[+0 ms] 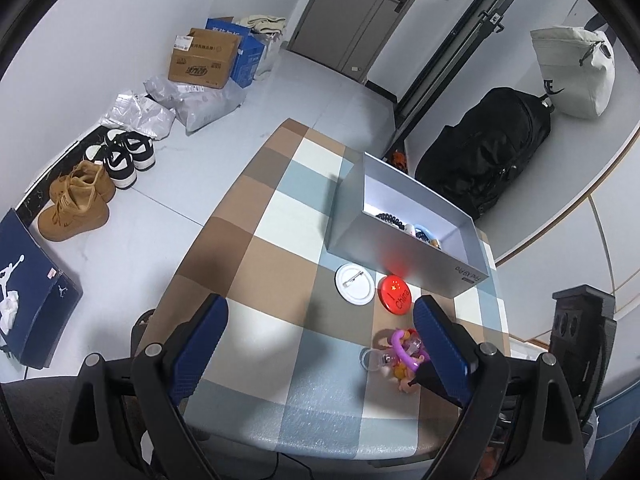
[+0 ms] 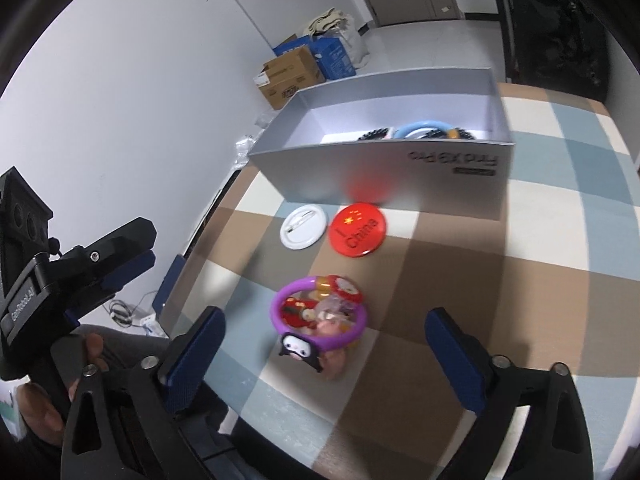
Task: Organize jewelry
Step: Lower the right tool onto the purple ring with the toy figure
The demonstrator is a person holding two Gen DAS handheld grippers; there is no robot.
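A grey open box (image 1: 384, 248) (image 2: 340, 176) stands on the checkered table and holds bead bracelets (image 1: 390, 218) and a blue ring (image 2: 424, 126). In front of it lie a white pin badge (image 1: 355, 283) (image 2: 303, 227) and a red "China" badge (image 1: 395, 295) (image 2: 357, 230). Nearer lies a pile of trinkets with a purple bangle (image 1: 400, 350) (image 2: 318, 314). My left gripper (image 1: 320, 344) is open and empty, its right finger beside the pile. My right gripper (image 2: 324, 344) is open and empty, hovering over the pile. The left gripper also shows in the right wrist view (image 2: 104, 272).
The checkered table (image 1: 256, 240) ends at its left edge above the floor. Shoes (image 1: 80, 200), cardboard boxes (image 1: 204, 60) and bags lie along the wall. A black backpack (image 1: 488, 144) and a white bag (image 1: 572, 68) sit beyond the box.
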